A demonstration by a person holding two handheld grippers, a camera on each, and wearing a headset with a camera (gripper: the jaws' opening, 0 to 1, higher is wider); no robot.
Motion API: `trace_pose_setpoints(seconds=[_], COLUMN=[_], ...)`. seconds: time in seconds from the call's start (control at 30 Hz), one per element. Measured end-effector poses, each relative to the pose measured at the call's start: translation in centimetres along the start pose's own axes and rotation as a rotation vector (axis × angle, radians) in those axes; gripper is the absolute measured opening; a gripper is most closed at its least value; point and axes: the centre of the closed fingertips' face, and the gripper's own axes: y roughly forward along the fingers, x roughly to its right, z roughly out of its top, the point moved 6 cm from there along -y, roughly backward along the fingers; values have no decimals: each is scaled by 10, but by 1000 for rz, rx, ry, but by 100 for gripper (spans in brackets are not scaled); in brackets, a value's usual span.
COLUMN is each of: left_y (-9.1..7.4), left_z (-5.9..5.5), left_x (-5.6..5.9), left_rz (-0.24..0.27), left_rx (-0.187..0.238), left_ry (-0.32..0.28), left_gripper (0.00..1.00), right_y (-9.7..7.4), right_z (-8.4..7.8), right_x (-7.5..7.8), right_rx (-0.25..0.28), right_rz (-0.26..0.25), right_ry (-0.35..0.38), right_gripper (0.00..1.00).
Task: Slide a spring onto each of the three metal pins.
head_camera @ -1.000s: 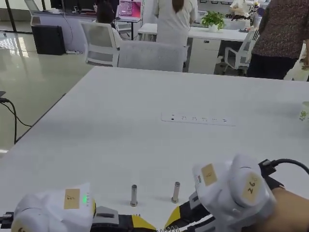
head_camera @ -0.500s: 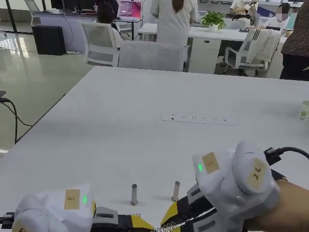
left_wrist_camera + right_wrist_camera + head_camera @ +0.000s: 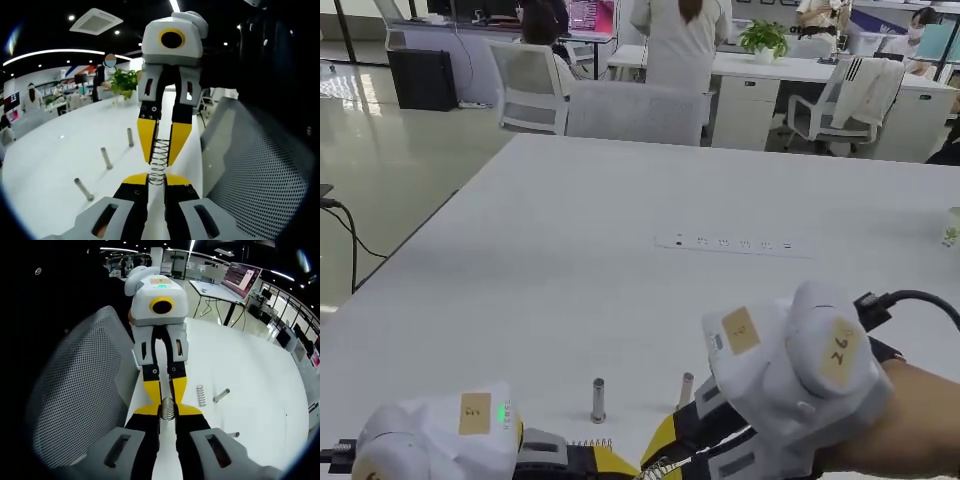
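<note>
In the left gripper view, three metal pins stand bare in a row on the white table. One spring spans between both grippers. My left gripper is shut on its near end, and my right gripper, reaching in from above, grips the far end. In the right gripper view the held spring appears end-on at my right gripper, facing the left gripper. A second spring lies loose beside a pin. In the head view, two pins stand just beyond the grippers.
A white power strip lies across the table's middle. Office chairs stand at the far edge, with desks and people behind them. A mesh chair back is close beside the grippers. The loose spring lies near the table's front edge.
My right gripper has shifted left and a little up toward the left gripper, partly covering the right pin. A person at the far right has left the view.
</note>
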Motion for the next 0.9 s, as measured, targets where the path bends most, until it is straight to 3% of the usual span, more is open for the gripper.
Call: trace_pose_setpoints(seconds=[0.53,0.9], left_y=[-3,-13], left_z=[-3,-10], left_x=[-2,-8], left_rz=[31,85], left_rx=[13,12], left_ry=[-35,-64], left_gripper=[14,24], right_y=[-5,-15], right_z=[-11,-24], right_x=[11,21], right_rx=[-67,-107], right_rz=[-23,-50], right_ry=[5,31], right_gripper=[8,8])
